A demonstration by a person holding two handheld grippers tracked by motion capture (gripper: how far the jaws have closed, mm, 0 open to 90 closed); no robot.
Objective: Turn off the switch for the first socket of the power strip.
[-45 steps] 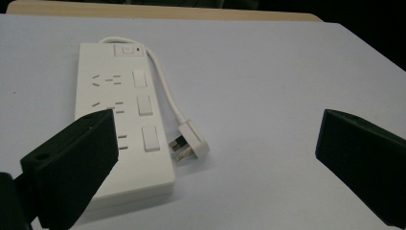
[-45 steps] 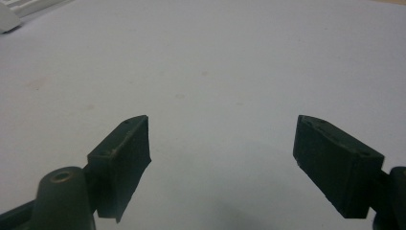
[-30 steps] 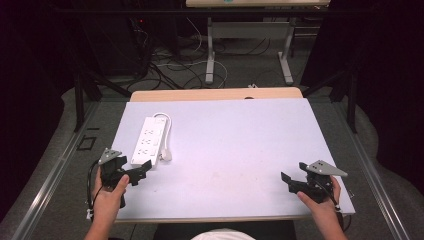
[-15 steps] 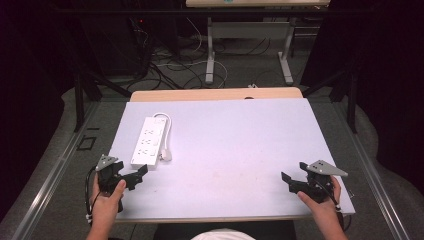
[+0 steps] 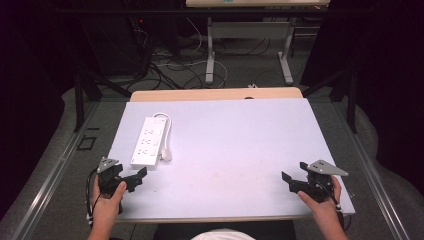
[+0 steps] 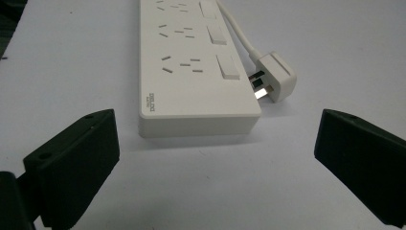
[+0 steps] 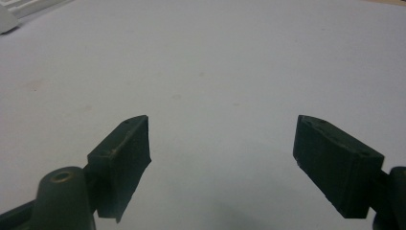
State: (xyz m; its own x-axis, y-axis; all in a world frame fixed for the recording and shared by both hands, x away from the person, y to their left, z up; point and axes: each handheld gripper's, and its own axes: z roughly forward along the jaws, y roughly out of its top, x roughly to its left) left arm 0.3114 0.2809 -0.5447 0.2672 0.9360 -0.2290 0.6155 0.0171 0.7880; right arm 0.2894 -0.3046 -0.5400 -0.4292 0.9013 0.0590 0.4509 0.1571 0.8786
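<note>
White plastic oblong power strip [image 6: 191, 72], long axis near-to-far, lies just beyond the left claw [image 5: 131, 179], jaws apart; right claw [image 5: 295, 184], jaws apart, well off.

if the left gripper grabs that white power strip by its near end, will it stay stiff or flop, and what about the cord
The power strip looks like a rigid plastic block, so it should probably lift stiff. Its long flat shape may tilt down at the far end. Its smooth sides might slip between the open left gripper jaws. The cord and plug lie loose beside it and would likely dangle.
</note>
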